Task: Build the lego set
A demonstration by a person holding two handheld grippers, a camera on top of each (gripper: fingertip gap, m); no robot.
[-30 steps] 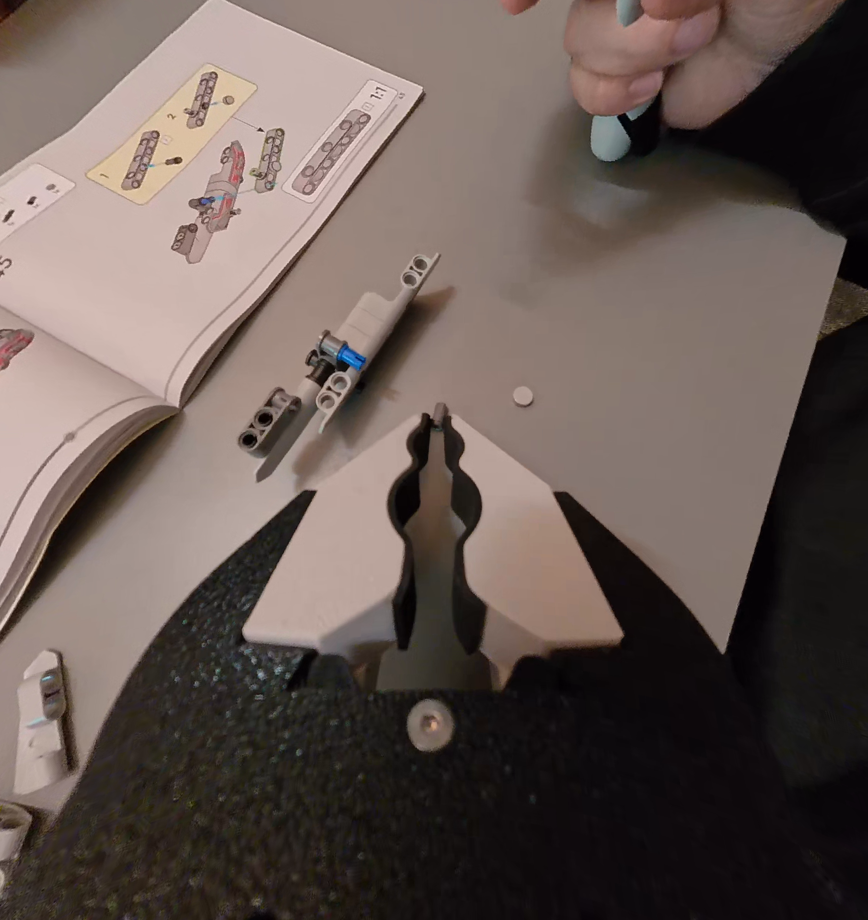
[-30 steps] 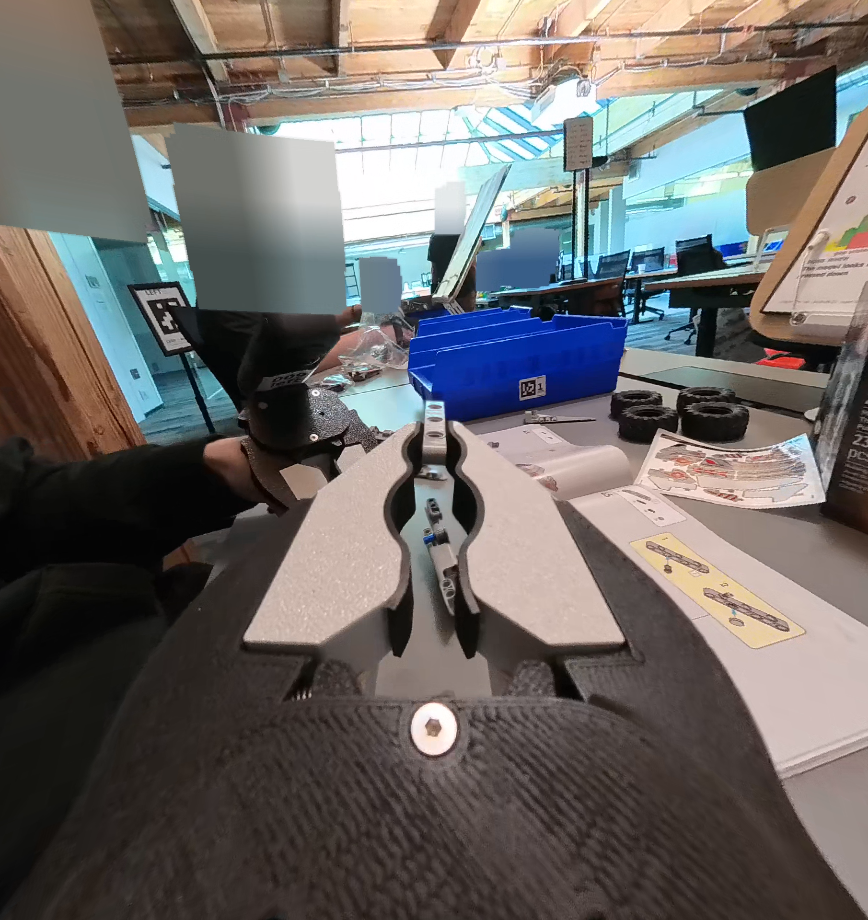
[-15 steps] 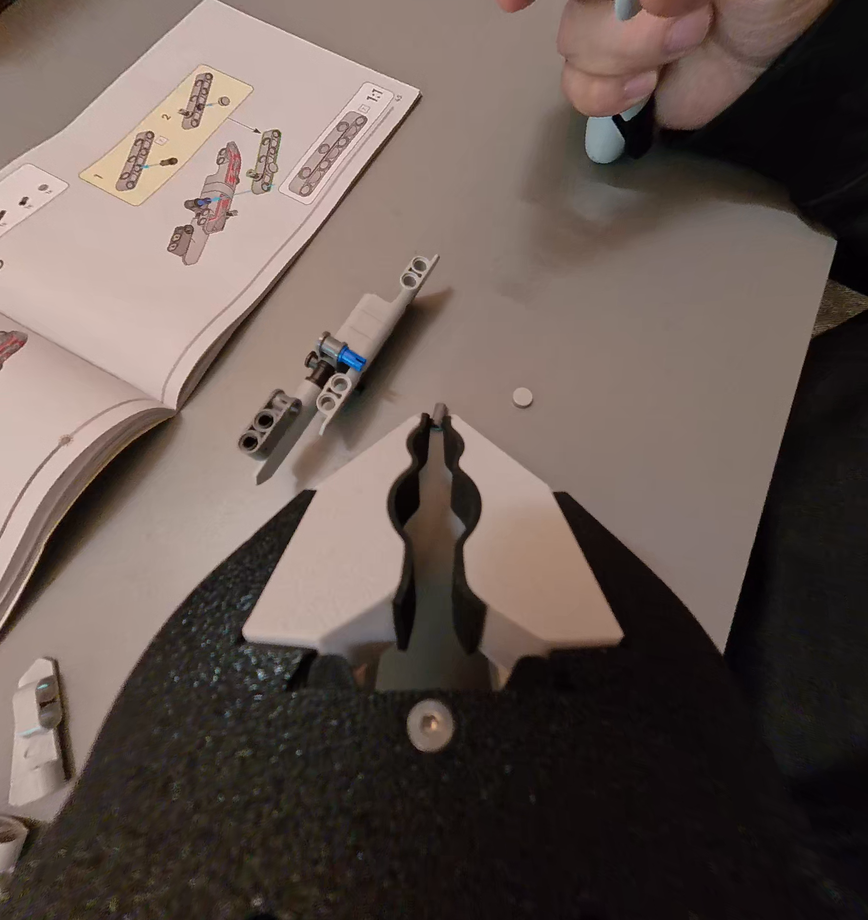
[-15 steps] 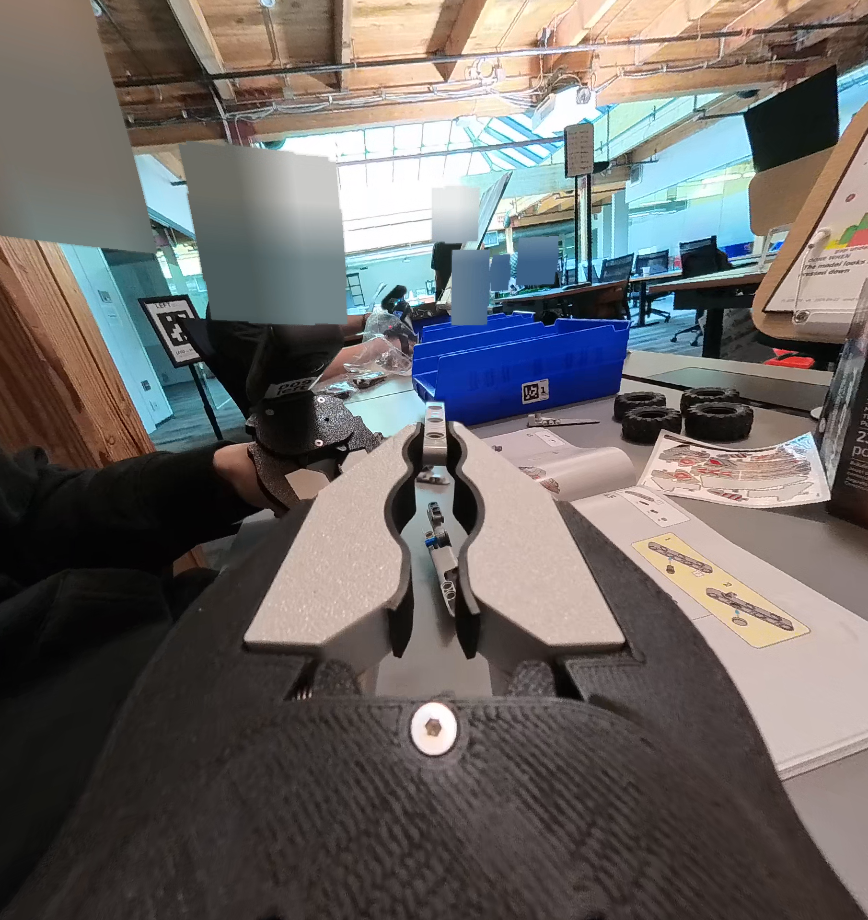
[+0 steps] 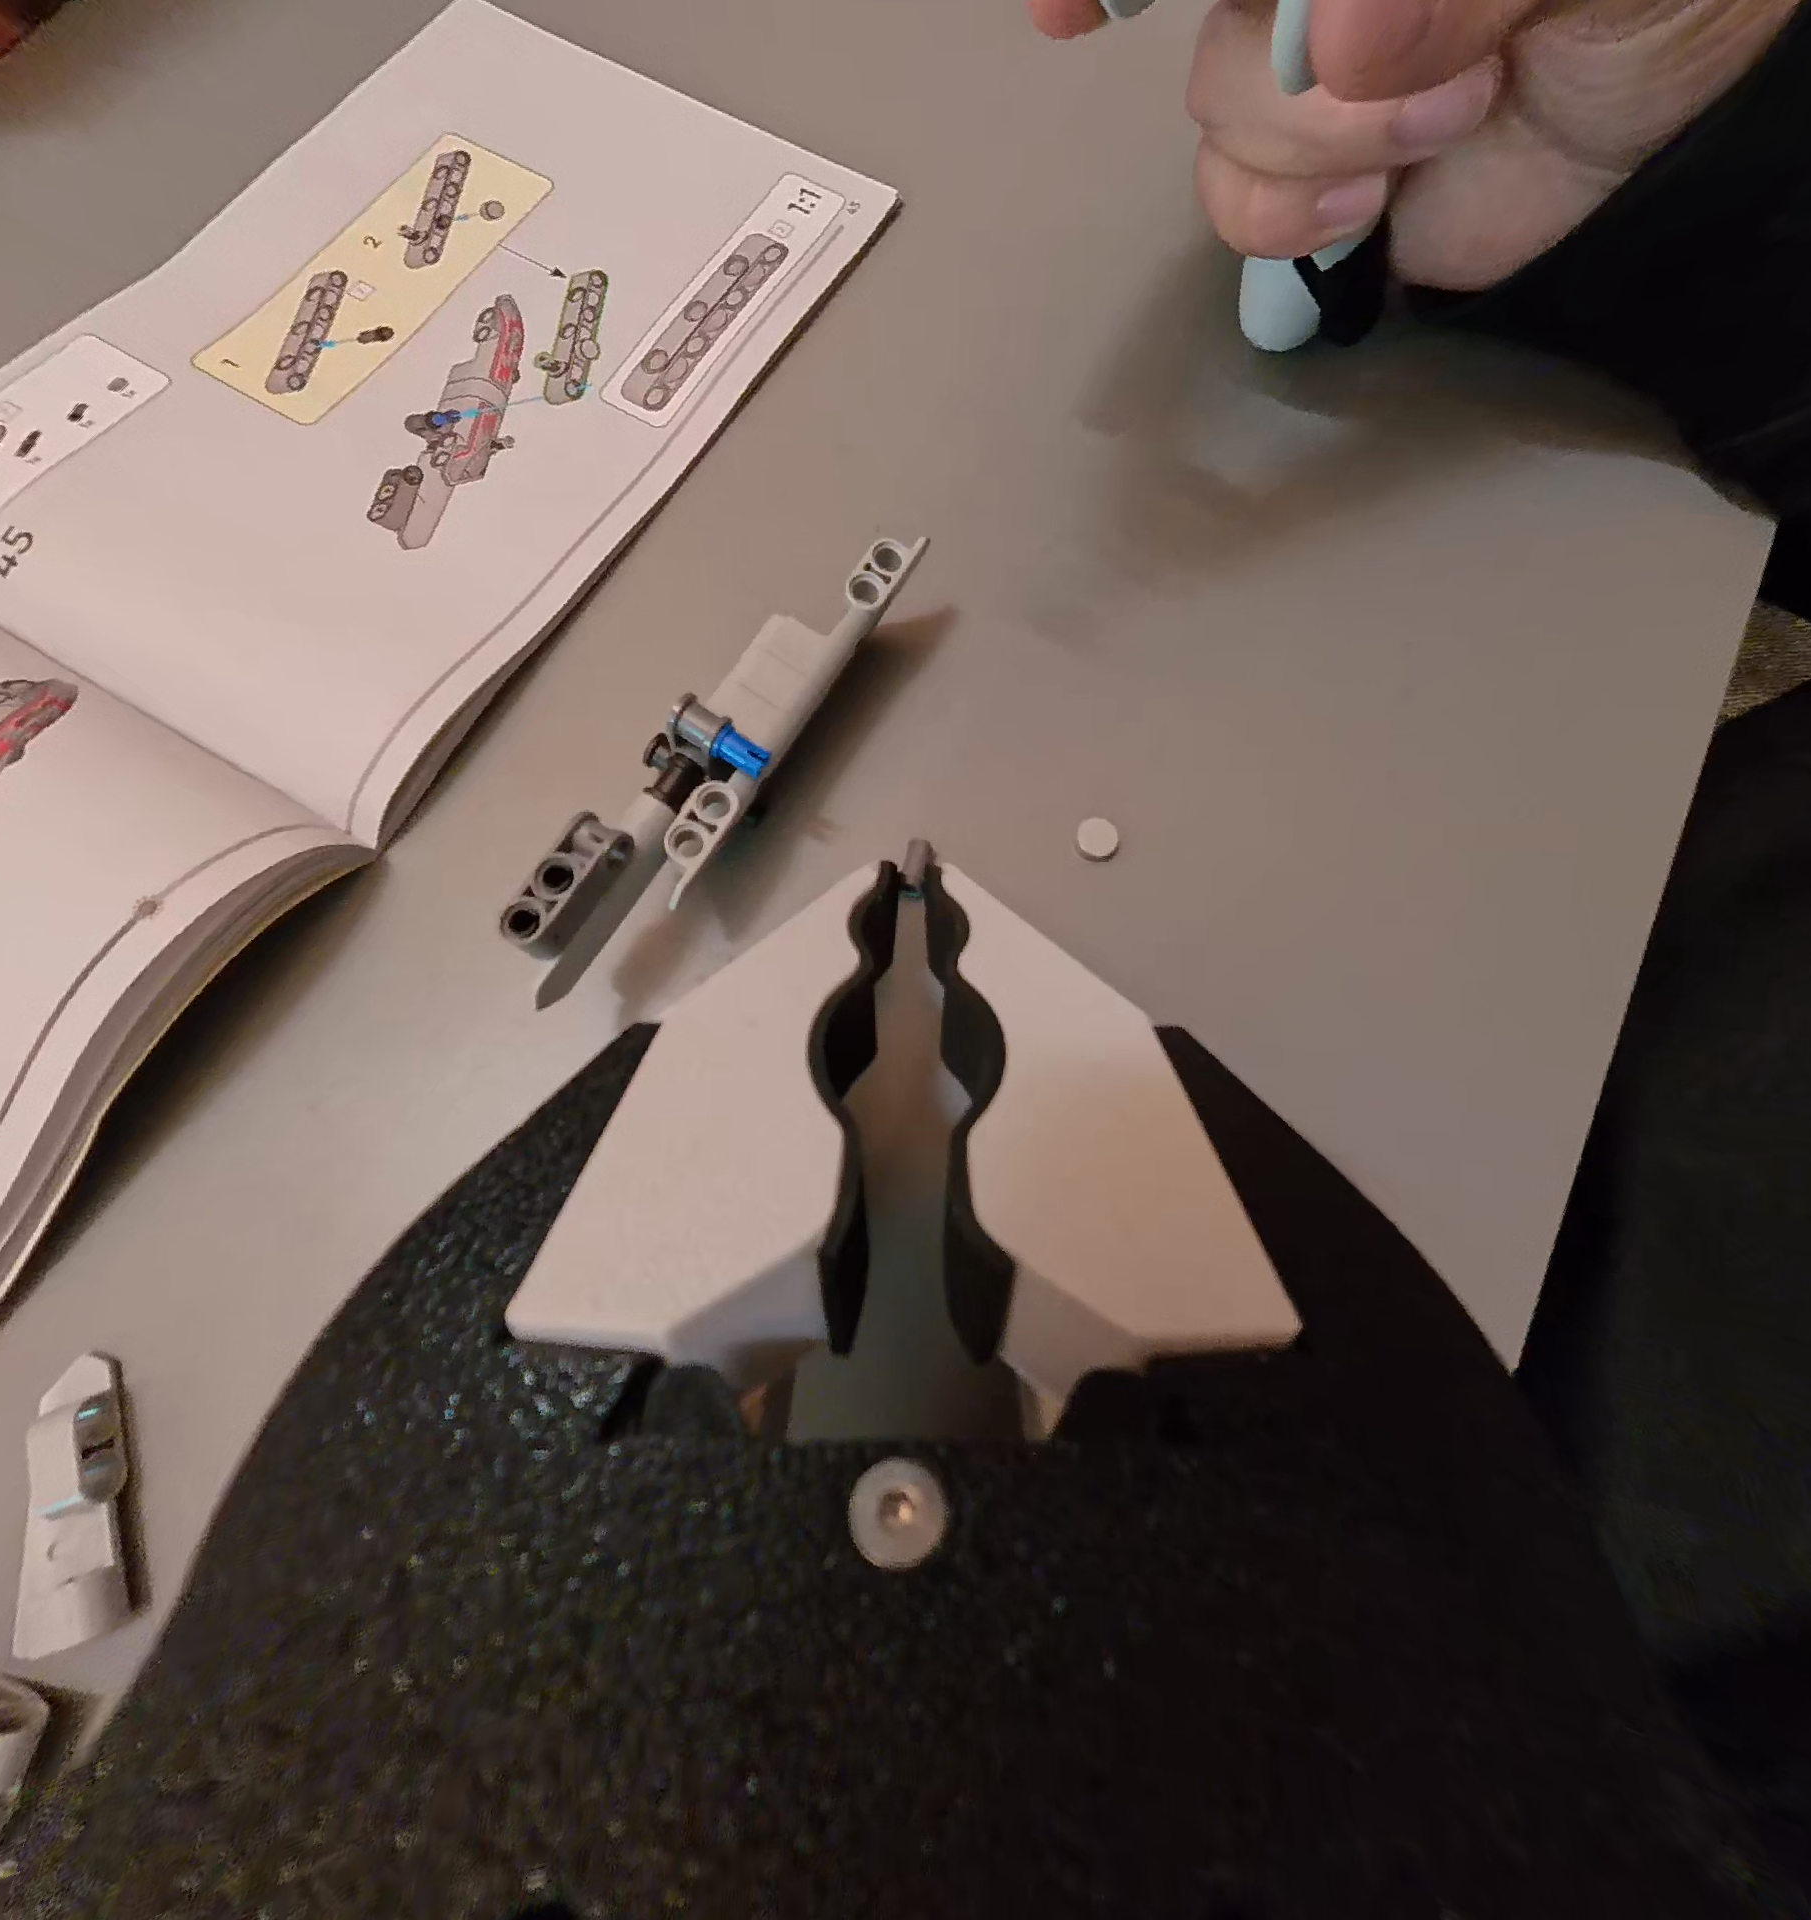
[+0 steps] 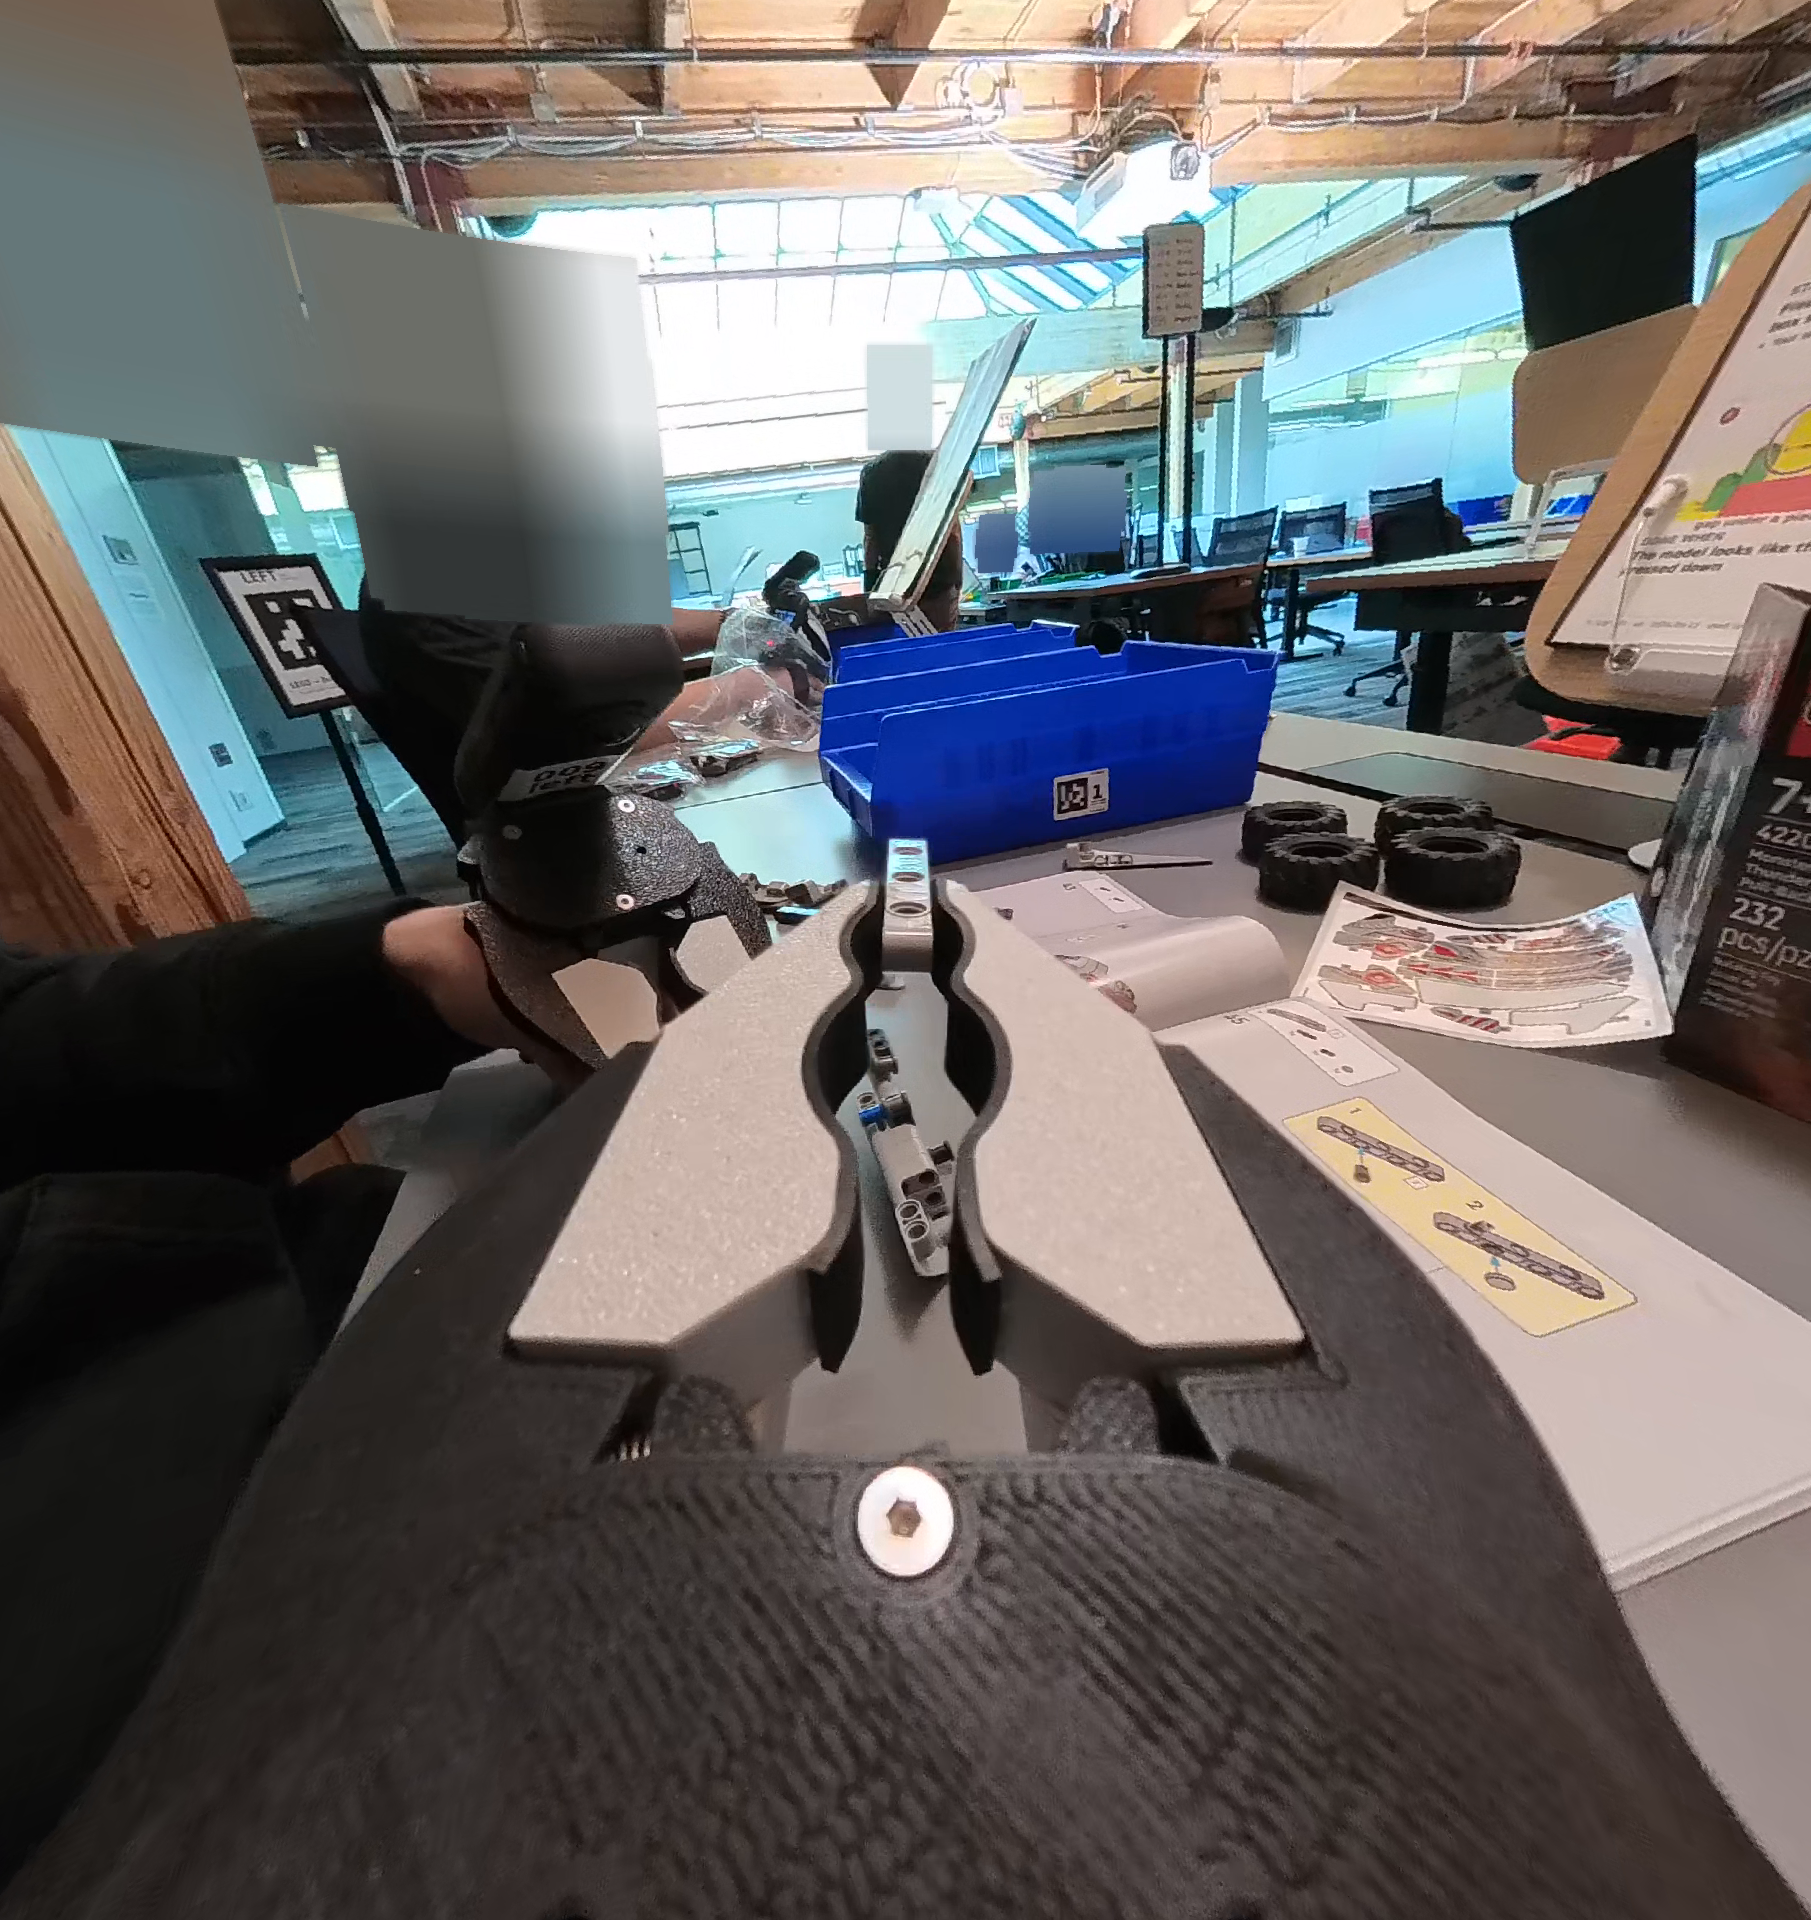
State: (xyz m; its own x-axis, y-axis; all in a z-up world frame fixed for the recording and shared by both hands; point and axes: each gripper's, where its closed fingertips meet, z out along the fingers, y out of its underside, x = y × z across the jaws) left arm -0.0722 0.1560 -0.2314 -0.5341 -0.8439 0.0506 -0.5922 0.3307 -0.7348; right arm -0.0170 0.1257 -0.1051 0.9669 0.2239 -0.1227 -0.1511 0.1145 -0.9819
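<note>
Lego beam (image 6: 907, 916) rides pinched in the right gripper (image 6: 906, 914), barely shifted over the last second
Left gripper (image 5: 911, 871) keeps nipping a small grey pin (image 5: 919, 858) above the table (image 5: 1348, 748); part-built assembly (image 5: 735, 743) waits beside the manual (image 5: 288, 540) — joining comes next

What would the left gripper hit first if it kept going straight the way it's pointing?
Probably bare table: the left gripper, pinching a small grey pin, aims between the lego assembly and the round stud. Depth is unclear.
</note>
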